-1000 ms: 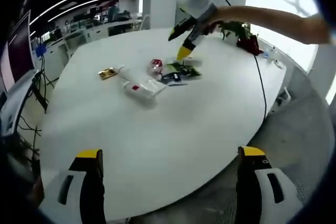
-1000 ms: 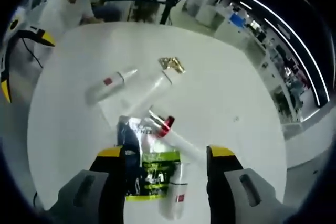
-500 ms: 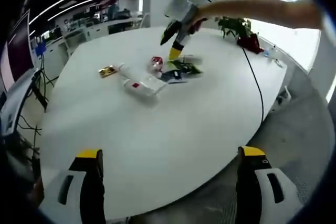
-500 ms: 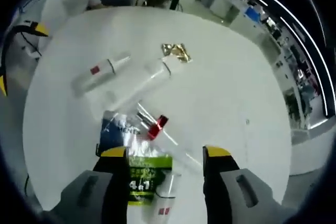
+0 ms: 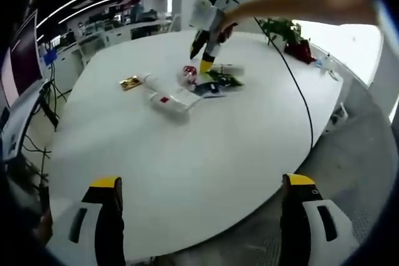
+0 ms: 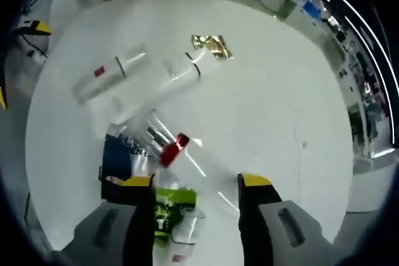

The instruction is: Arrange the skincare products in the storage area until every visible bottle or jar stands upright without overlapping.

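White round table point(image 5: 206, 154) in an open office: the left gripper point(image 5: 202, 216) waits at its near edge, jaws apart and empty, while the right gripper point(image 6: 194, 207), jaws open, hangs over toppled skincare products point(image 6: 156, 147) at twelve o'clock, apparently lining up a pick.

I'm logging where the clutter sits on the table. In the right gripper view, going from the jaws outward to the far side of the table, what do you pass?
Green sachet between the jaws → red-capped clear bottle → white tube with a black band → gold foil packet.
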The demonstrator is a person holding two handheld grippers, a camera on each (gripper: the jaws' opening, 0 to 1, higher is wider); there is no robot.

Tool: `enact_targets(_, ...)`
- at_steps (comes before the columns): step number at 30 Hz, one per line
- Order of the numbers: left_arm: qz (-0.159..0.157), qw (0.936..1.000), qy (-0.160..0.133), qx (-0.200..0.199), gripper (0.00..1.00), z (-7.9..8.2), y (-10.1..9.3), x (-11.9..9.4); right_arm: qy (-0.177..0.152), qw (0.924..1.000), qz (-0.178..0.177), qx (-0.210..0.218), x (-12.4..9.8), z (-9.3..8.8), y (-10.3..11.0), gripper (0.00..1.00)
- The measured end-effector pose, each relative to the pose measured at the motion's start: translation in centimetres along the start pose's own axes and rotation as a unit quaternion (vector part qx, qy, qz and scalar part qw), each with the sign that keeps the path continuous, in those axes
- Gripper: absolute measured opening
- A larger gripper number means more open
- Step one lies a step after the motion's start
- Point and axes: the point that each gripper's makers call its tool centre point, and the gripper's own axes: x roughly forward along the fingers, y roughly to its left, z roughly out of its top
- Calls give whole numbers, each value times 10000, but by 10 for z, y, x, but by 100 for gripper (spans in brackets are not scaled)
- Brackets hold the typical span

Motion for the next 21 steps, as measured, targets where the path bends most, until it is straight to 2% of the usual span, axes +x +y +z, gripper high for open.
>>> enact_targets(2,-5,10000,7,9,99,0,-1,0,104,9997,71,-188,-1,-2,3,52)
enact_targets(12,37,10000,45,-47,99,-2,4,1,437,9968,314,-598,15,-2,1,48)
enact_targets(21,61,9999,60,-115,99,-3,6,1,712,9895,722,-1032,19,1,9,44)
